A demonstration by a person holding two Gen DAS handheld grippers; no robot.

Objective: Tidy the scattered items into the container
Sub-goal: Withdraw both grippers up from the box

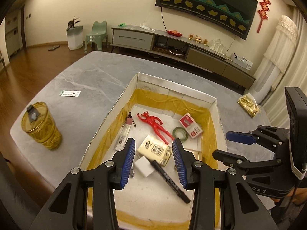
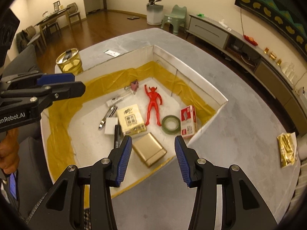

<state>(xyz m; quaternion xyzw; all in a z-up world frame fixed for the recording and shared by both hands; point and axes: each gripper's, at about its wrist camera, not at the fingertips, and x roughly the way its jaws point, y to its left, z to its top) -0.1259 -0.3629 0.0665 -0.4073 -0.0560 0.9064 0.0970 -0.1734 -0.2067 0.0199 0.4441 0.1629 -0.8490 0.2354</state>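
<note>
Hovering both grippers, left gripper [image 1: 153, 154] and right gripper [image 2: 153, 151], wide and empty over the white cardboard box [image 2: 203, 80].
Your crinkly gold foil packet [image 2: 286, 149] lies outside on the grey table [image 2: 239, 134]: light, slippery, crushable, so pinch 1 edge gently.

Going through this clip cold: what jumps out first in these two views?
The bright red toy figure lying flat in the middle of the white box grabs the eye, with a tape roll and a red-and-white carton on its right. Both grippers, left and right, hang open and empty above the box. Outside it on the grey table sit a yellow jar and a gold packet.
</note>
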